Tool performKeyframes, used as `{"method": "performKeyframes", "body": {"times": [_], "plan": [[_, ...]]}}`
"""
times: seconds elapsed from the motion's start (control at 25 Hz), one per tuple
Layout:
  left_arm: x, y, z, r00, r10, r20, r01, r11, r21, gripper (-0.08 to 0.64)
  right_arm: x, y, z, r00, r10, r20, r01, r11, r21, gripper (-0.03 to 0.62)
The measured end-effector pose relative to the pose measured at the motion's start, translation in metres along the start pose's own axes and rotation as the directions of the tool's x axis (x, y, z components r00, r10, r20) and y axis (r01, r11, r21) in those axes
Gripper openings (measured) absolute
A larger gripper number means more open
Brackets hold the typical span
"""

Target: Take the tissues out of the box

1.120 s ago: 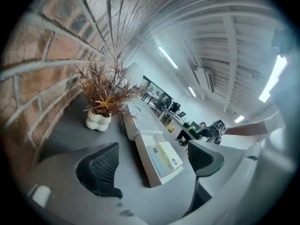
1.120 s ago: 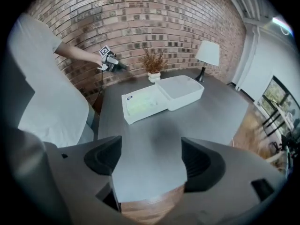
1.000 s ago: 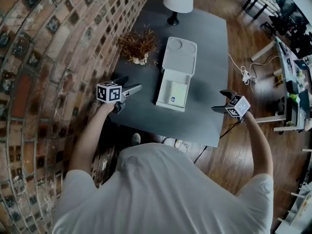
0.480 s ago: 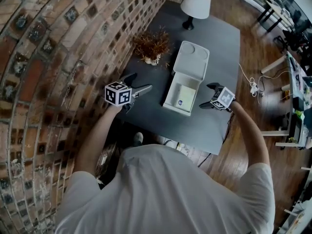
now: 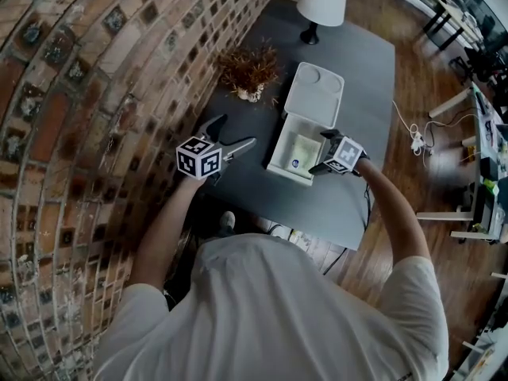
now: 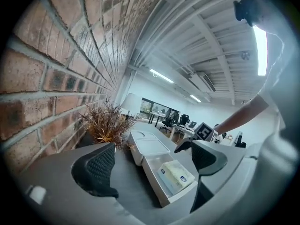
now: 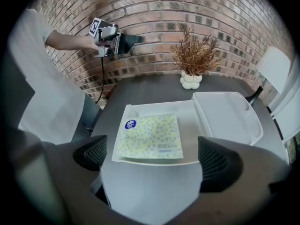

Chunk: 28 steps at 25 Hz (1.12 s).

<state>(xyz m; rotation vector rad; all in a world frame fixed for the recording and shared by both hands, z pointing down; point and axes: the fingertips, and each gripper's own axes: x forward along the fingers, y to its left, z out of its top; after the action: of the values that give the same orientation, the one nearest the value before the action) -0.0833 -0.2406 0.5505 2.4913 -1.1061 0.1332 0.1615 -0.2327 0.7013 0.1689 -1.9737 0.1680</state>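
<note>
Tissues (image 7: 150, 136), a flat pack in a pale yellow-green patterned wrap with a round blue sticker at one corner, lie inside the open white box (image 7: 192, 130), which sits on the dark grey tabletop (image 5: 349, 197); the lid (image 7: 227, 116) lies folded open on the side of the box away from the person. The right claw (image 7: 154, 159) hangs over the near right side of the box, its jaws opening and standing wide, with the box's near wall and the pack seen between them but neither pad touching either. The left claw (image 5: 236, 131) is held well to the left of the box, near the tabletop's edge, its jaws also opening, fairly wide, with nothing between the pads. Beyond the box and to its left stands a dried brown plant (image 5: 250, 68) in a small white pot, and farther beyond the box a white-shaded lamp (image 5: 321, 2). A brick wall (image 5: 95, 94) runs along the side left of the box
</note>
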Motion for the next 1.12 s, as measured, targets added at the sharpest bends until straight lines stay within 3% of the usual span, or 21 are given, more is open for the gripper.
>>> {"method": "performKeyframes", "body": {"times": [0.24, 0.56, 0.84, 1.12], "plan": [[0.005, -0.02, 0.001, 1.0, -0.011, 0.009, 0.01, 0.995, 0.103, 0.566, 0.017, 0.001, 0.003, 0.999, -0.022, -0.034, 0.021, 1.0, -0.01, 0.617], [0.003, -0.037, 0.003, 0.999, -0.012, 0.05, 0.003, 0.986, 0.166, 0.568, 0.038, 0.008, 0.009, 0.997, -0.033, -0.063, 0.032, 0.999, -0.016, 0.617], [-0.005, -0.048, 0.002, 0.996, 0.011, 0.085, -0.028, 0.979, 0.204, 0.568, 0.054, 0.024, 0.027, 0.999, -0.022, -0.041, 0.021, 1.0, -0.015, 0.617], [-0.009, -0.059, 0.001, 0.994, 0.005, 0.106, -0.025, 0.981, 0.192, 0.568, 0.061, 0.02, 0.023, 0.996, -0.013, -0.091, 0.013, 1.0, -0.004, 0.617]]}}
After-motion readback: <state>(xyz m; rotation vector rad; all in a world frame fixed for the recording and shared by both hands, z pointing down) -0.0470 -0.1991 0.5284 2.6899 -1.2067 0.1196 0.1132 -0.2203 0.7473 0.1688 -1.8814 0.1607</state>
